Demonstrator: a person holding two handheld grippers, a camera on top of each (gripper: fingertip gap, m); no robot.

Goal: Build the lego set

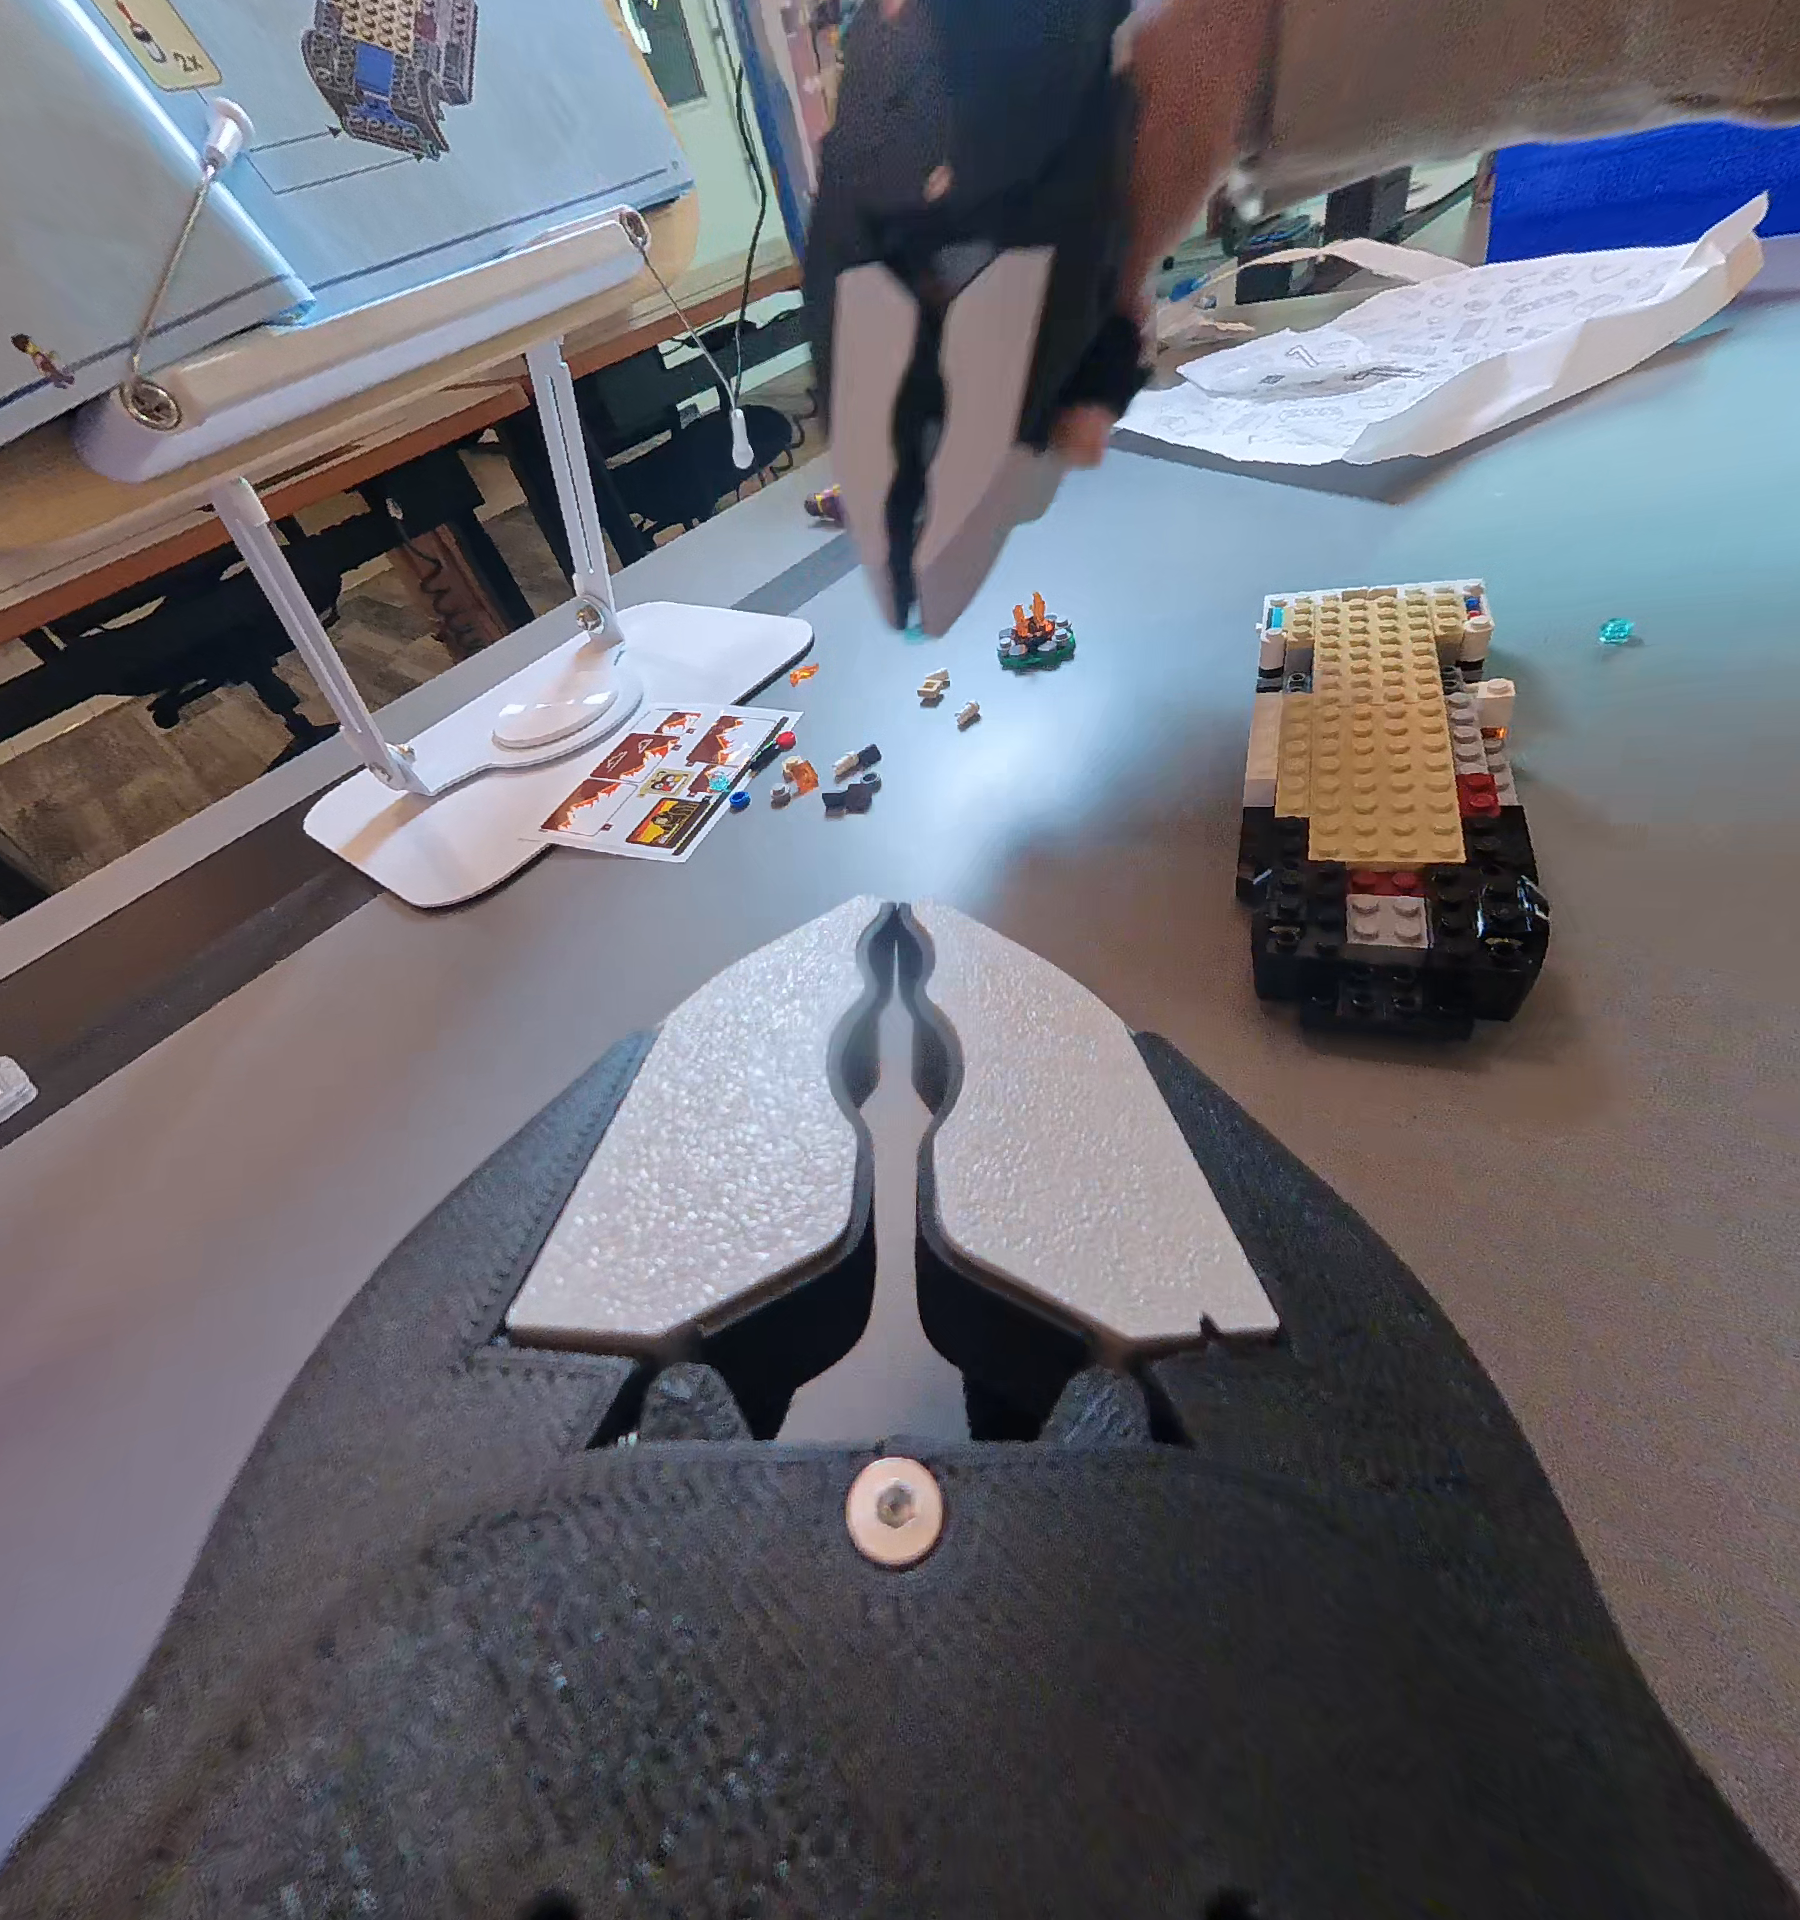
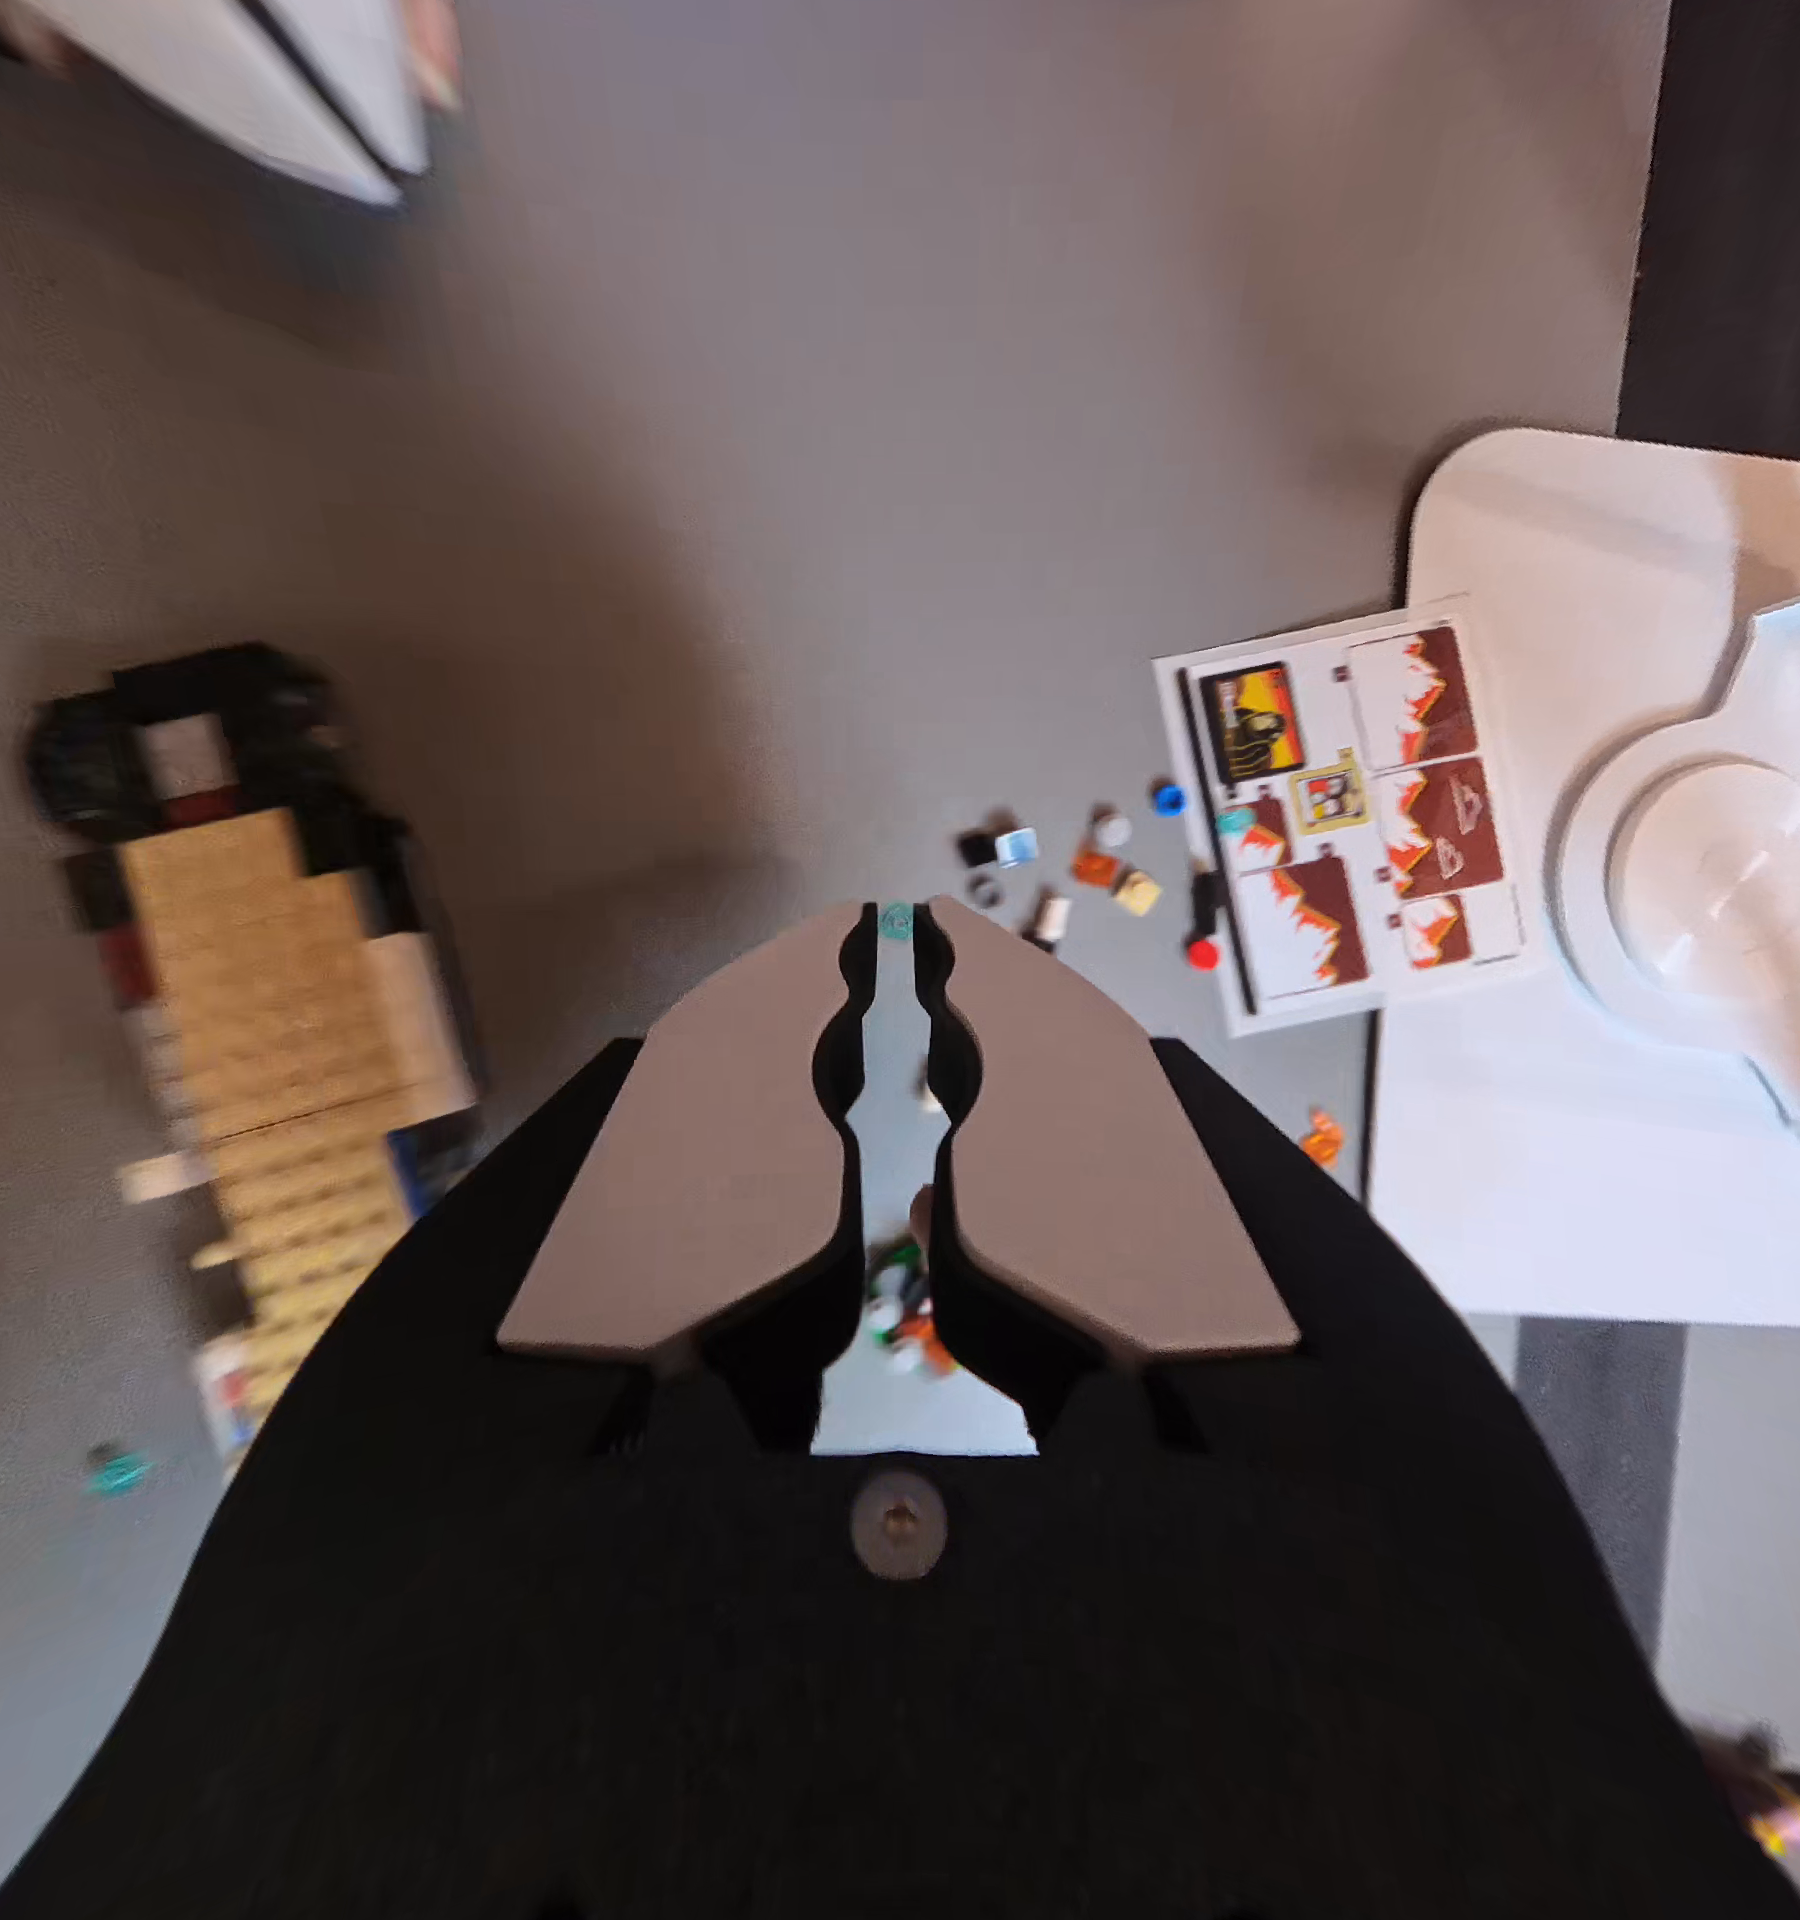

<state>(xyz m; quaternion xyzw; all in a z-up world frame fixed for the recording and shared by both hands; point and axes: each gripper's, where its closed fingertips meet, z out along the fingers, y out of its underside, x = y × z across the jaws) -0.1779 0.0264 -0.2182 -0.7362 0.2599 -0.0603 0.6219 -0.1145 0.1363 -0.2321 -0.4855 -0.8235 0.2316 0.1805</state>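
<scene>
My right gripper [image 2: 897,916] is shut on a small translucent teal round piece [image 2: 896,922], pinched at its very fingertips. In the left wrist view the right gripper [image 1: 911,621] points down just over the grey table [image 1: 1083,1039], with the teal piece [image 1: 914,631] at its tips, beside a small green build with orange flames [image 1: 1036,639]. My left gripper [image 1: 898,910] is shut with nothing between its pads and hovers over bare table. A black, tan and white brick vehicle [image 1: 1384,810] lies to its right; it also shows blurred in the right wrist view [image 2: 252,987].
A sticker sheet [image 1: 657,790] and several small loose pieces [image 1: 834,774] lie by the white stand base [image 1: 563,748], which holds an instruction booklet [image 1: 252,156]. A second teal piece [image 1: 1615,631] lies past the vehicle. A crumpled paper bag [image 1: 1447,343] lies at the far right. The grippers' ends are close to 15 centimetres from one another.
</scene>
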